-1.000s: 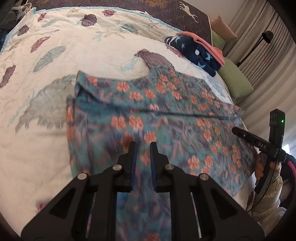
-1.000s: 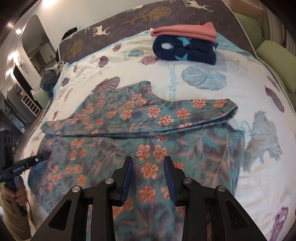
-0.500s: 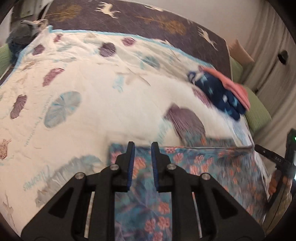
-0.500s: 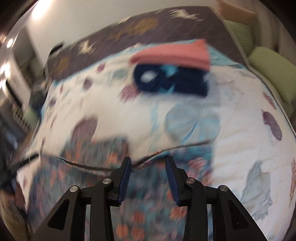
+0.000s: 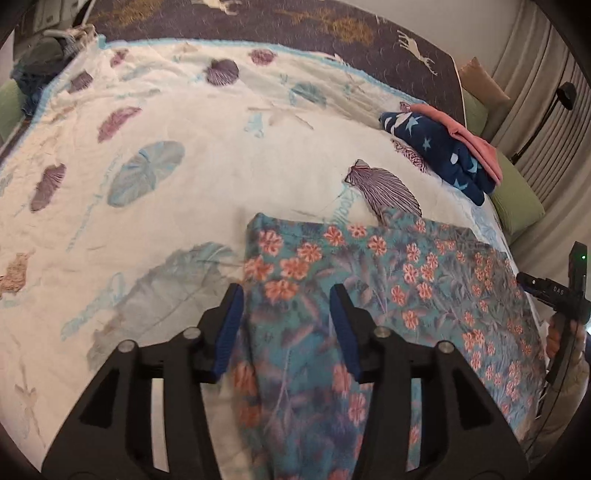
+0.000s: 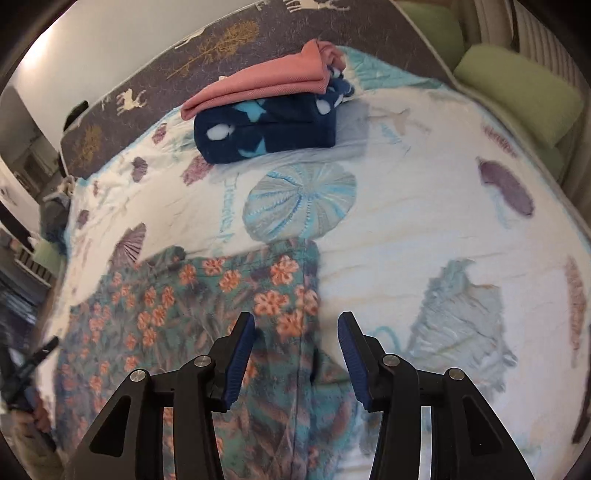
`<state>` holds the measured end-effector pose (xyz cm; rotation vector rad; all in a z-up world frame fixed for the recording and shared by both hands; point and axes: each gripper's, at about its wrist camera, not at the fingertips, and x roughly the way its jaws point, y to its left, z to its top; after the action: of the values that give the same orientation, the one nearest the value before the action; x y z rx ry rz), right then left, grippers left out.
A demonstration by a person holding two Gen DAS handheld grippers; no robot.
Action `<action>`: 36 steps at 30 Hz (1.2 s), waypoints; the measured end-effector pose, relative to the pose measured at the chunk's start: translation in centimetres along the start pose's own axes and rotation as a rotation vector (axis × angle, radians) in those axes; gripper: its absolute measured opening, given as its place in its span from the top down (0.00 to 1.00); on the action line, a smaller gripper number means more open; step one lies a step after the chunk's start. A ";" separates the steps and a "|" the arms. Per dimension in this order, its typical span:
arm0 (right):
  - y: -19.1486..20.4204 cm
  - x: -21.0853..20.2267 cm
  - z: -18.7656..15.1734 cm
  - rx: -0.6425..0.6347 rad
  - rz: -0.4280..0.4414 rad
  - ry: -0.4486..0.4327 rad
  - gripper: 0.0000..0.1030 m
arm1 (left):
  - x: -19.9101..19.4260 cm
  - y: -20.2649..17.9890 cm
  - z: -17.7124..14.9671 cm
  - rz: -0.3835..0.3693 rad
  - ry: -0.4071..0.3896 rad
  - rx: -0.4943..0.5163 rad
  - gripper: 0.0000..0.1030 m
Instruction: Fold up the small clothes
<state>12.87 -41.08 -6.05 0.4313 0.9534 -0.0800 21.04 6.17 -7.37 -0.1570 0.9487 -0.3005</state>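
Note:
A teal garment with orange flowers (image 5: 388,291) lies folded flat on the white patterned bedspread (image 5: 155,192); it also shows in the right wrist view (image 6: 207,295). My left gripper (image 5: 286,325) is open and empty, just above the garment's left corner. My right gripper (image 6: 295,350) is open and empty, above the garment's right edge. The right gripper's body (image 5: 561,291) shows at the far right of the left wrist view.
A folded stack, a navy star-print piece (image 6: 266,129) with a pink piece (image 6: 266,85) on top, sits near the headboard side. Green pillows (image 6: 517,92) line the bed's far edge. A dark patterned blanket (image 5: 295,22) borders the bedspread.
Both grippers carried the garment's near edge forward over itself, folding it in half, then opened and let go. The garment now lies shorter, with a straight far edge.

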 end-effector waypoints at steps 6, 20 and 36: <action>0.2 2.7 1.9 0.029 0.087 0.048 0.94 | 3.7 0.4 1.6 -0.050 0.061 -0.052 0.94; -3.2 -3.1 -2.1 0.072 0.010 -0.074 0.83 | -3.5 0.2 -2.1 0.050 -0.072 -0.024 0.78; -0.5 -9.5 -15.7 0.007 0.015 -0.094 0.96 | -9.7 -3.4 -13.7 0.042 -0.028 0.109 0.64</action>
<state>-4.89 -36.54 -6.45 0.4378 0.8571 -0.0896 3.92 6.08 -6.81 -0.0416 0.9045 -0.3096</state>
